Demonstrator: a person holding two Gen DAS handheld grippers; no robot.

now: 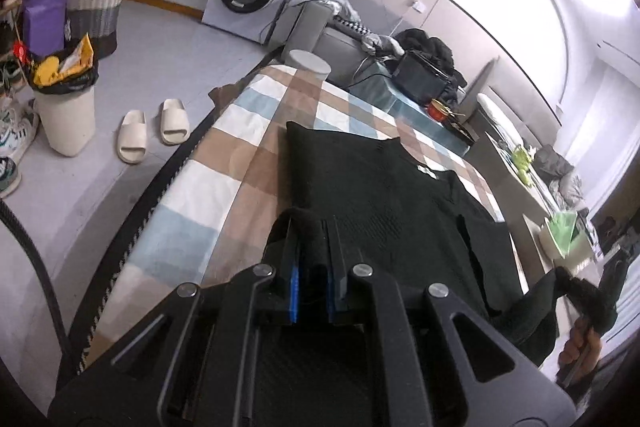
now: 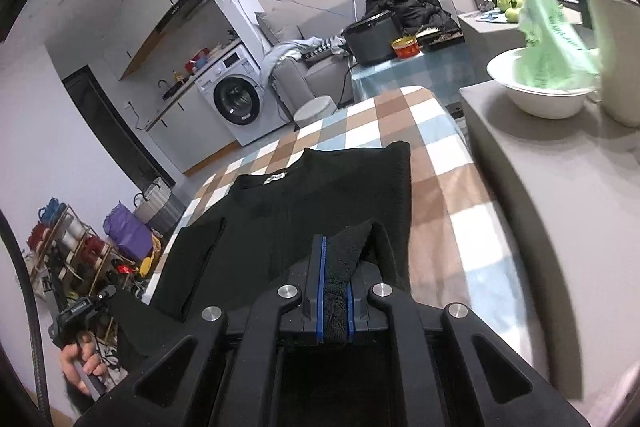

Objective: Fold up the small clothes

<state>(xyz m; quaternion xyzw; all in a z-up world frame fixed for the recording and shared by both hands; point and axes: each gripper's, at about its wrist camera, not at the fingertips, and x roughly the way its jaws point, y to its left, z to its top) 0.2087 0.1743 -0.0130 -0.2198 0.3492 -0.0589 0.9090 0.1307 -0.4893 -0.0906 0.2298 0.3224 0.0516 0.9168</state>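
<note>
Left wrist view: each claw, left claw (image 1: 313, 263) and right claw (image 2: 335, 279), pinches the black sweater's (image 1: 372, 183) near hem.

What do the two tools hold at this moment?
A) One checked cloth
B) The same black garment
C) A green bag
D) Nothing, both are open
B: the left tool and the right tool each pinch black fabric of the garment lying on the checked cloth.

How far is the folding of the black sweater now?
Early stage. Done: the black sweater lies spread on the checked cloth. In hand: the left gripper and right gripper each pinch its near edge. Left: no finished fold is visible yet.
</note>
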